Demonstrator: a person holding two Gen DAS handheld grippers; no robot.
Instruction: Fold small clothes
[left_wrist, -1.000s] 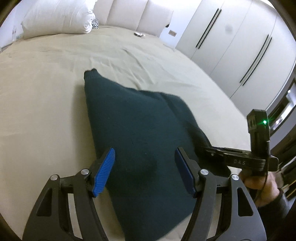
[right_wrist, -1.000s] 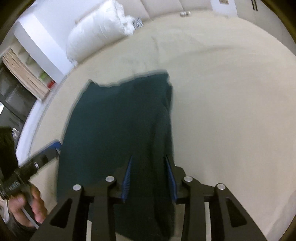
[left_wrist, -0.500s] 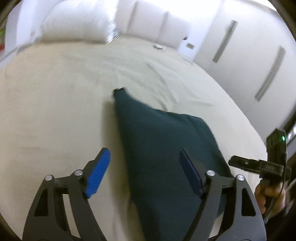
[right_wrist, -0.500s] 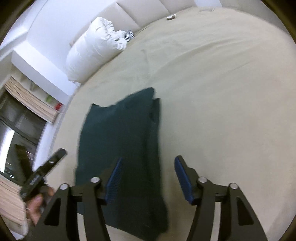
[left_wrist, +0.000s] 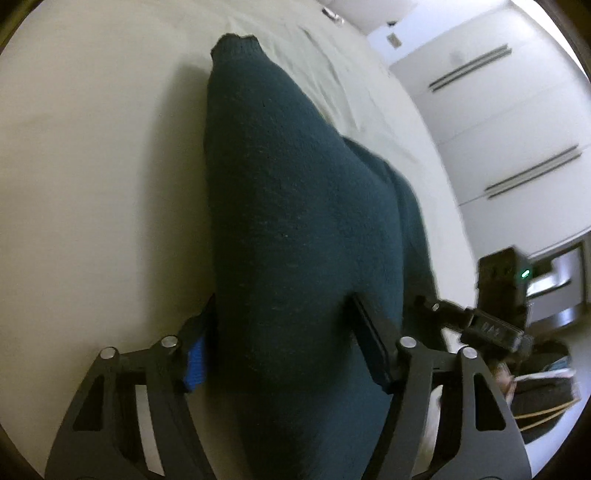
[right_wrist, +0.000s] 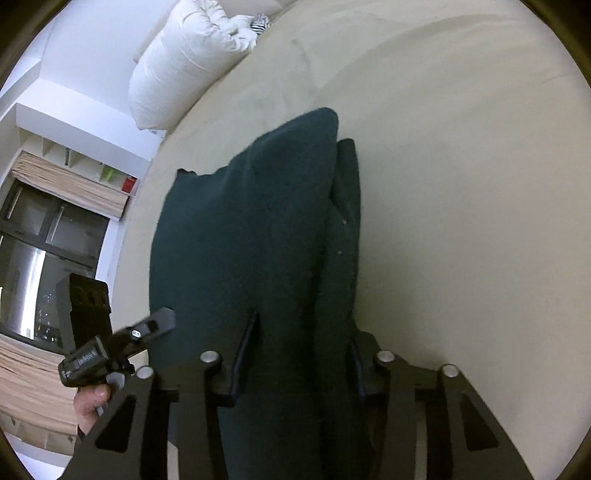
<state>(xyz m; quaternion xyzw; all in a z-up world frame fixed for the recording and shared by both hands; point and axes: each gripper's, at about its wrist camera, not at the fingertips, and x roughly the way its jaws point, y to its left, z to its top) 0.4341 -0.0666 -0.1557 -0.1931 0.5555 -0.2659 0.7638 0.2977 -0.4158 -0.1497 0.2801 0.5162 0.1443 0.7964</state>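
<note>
A dark teal knit garment (left_wrist: 295, 221), folded in layers, lies on the beige bed and fills the middle of both views (right_wrist: 258, 229). My left gripper (left_wrist: 284, 350) has its fingers on either side of the garment's near end, with thick cloth between them. My right gripper (right_wrist: 299, 354) likewise has the garment's near end between its fingers. Each gripper shows in the other's view: the right one at the right edge (left_wrist: 491, 317), the left one at the lower left (right_wrist: 110, 343). The garment's near edge is hidden under the grippers.
The beige bed cover (left_wrist: 92, 184) spreads around the garment. A white duvet bundle (right_wrist: 188, 59) sits at the head of the bed. White wardrobe doors (left_wrist: 509, 110) stand to the right. A dark window and shelves (right_wrist: 55, 221) are to the left.
Both grippers have dropped low onto the garment's near end and narrowed around it. Half a second ago both were wide open above it.
</note>
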